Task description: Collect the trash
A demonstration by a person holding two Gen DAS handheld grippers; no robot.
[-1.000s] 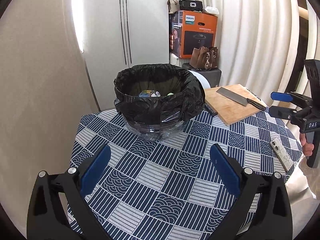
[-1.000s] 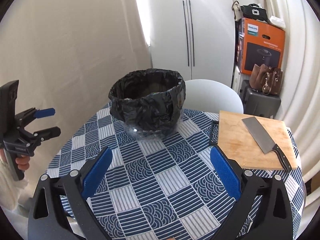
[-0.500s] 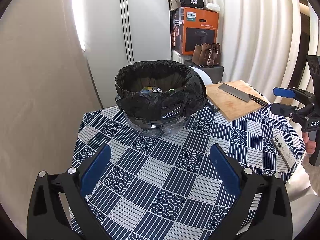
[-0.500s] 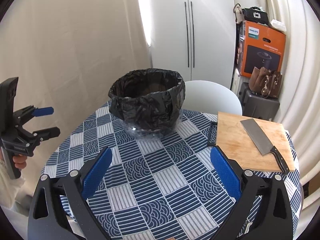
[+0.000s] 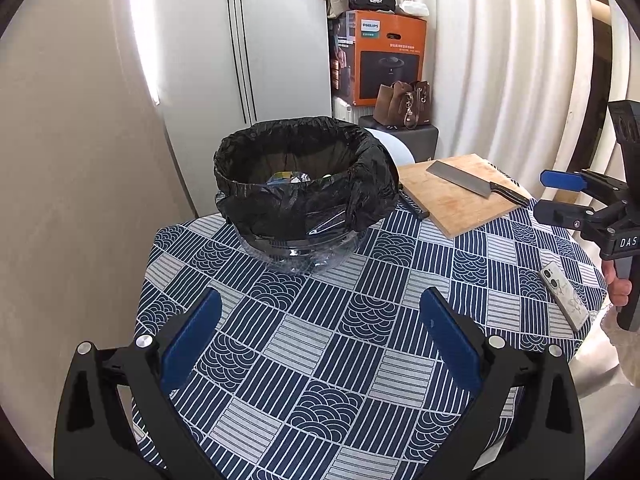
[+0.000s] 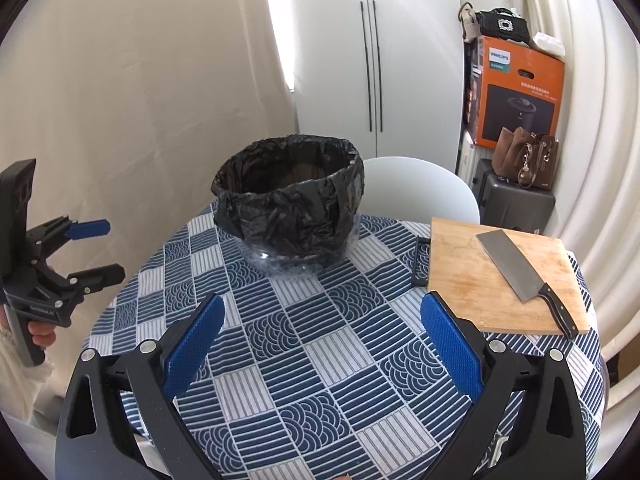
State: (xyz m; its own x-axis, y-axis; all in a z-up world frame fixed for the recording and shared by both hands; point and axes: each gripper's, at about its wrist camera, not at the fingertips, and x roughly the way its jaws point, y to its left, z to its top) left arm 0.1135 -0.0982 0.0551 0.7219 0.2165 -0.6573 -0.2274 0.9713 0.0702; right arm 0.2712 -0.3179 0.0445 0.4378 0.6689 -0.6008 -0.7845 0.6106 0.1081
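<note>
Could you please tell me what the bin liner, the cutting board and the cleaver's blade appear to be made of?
Bin liner: thin black plastic film, glossy and crinkled. Cutting board: pale wood or bamboo, matte, faint grain. Cleaver: blade of grey brushed metal, probably steel.

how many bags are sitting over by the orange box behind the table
3: a brown leather handbag on the grey case below the orange box, a black bag and a beige one on top.

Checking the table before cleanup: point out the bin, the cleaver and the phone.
bin (image 5: pixel 304 204), left wrist view, black liner's front.
cleaver (image 6: pixel 508 266), right wrist view, blade's middle.
phone (image 5: pixel 564 296), left wrist view, back's middle.
</note>
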